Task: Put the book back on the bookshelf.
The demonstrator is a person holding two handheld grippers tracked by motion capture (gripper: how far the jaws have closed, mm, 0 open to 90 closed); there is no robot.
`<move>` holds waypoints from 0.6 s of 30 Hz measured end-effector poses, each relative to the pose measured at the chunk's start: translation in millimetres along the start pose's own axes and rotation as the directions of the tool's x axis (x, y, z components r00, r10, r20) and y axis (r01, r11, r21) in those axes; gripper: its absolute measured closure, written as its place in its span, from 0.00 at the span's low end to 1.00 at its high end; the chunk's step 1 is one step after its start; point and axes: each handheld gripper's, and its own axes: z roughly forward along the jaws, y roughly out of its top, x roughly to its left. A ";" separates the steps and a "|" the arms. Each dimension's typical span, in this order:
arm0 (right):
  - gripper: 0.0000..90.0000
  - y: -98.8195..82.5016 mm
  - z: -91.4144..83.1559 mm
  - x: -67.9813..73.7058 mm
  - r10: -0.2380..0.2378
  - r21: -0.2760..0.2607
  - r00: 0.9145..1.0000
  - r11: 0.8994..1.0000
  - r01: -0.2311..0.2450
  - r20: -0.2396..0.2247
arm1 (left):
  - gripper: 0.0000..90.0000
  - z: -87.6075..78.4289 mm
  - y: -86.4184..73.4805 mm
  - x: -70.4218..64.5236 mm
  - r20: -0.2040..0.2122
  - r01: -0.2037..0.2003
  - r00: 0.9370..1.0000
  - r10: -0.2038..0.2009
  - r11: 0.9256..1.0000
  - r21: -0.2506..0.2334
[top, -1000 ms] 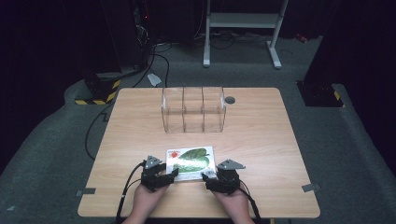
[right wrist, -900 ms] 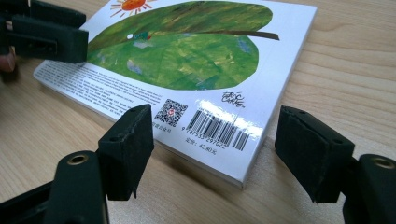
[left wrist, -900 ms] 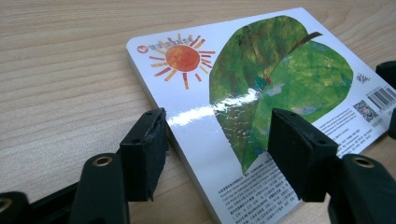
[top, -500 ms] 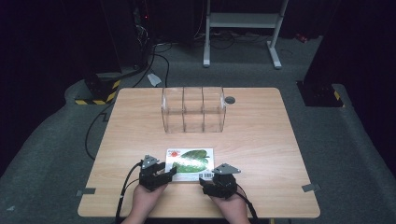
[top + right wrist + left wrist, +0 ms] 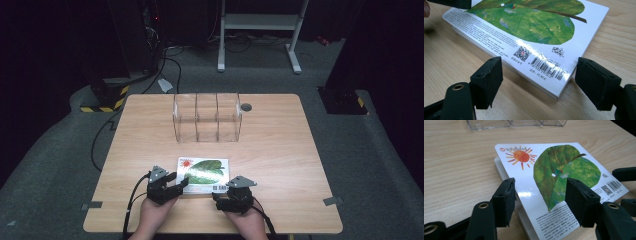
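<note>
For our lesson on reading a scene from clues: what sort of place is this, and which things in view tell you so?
Probably a lab or recording workspace, not a home. A lone wooden table stands on grey carpet among dark equipment racks with cables trailing over the floor, and yellow-black hazard tape marks a stand's base.

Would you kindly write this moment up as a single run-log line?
scene: book flat on table | left tool: open at near-left corner | right tool: open, just widened, at barcode corner | clear organizer: beyond

A thick white board book (image 5: 204,174) with a green leaf and orange sun lies flat, low centre of the high view.
</note>
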 end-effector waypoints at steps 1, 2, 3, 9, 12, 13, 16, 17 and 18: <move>0.25 -0.5 -1.5 -0.1 -0.011 -0.018 1.000 1.000 0.011 0.001 | 0.47 -0.7 0.5 0.2 0.004 -0.005 1.000 0.005 1.000 -0.003; 0.25 -0.9 -2.7 0.7 -0.032 -0.031 0.999 0.999 0.033 0.012 | 0.47 -1.4 0.8 -0.4 0.006 -0.004 1.000 0.004 1.000 -0.009; 0.25 -0.9 -2.7 0.7 -0.032 -0.031 0.999 0.999 0.033 0.012 | 0.47 -2.4 1.5 -0.9 0.005 -0.005 1.000 0.005 1.000 -0.013; 0.22 -1.2 -2.3 2.7 -0.051 -0.036 0.999 0.998 0.052 0.017 | 0.47 -7.0 6.5 -2.2 0.030 0.008 1.000 -0.006 0.999 -0.046; 0.21 -0.7 -0.6 1.5 -0.054 -0.030 0.998 0.998 0.054 0.018 | 0.47 -8.8 7.7 -2.2 0.039 0.011 0.999 -0.008 0.998 -0.064; 0.21 -0.5 -0.2 1.3 -0.052 -0.029 0.999 0.998 0.052 0.016 | 0.47 -9.3 8.1 -3.0 0.038 0.012 0.999 -0.010 0.998 -0.066; 0.20 -0.7 0.5 2.9 -0.045 -0.019 0.999 0.999 0.045 0.023 | 0.47 -10.9 10.1 -4.9 0.038 0.000 0.999 0.003 0.997 -0.078; 0.20 -0.8 0.7 3.6 -0.048 -0.019 0.999 0.999 0.049 0.025 | 0.47 -11.8 10.9 -5.4 0.038 -0.003 0.999 0.006 0.997 -0.079; 0.20 -0.8 1.1 3.9 -0.060 -0.018 0.998 0.998 0.061 0.030 | 0.47 -12.7 11.7 -6.5 0.039 -0.003 0.999 0.007 0.996 -0.085</move>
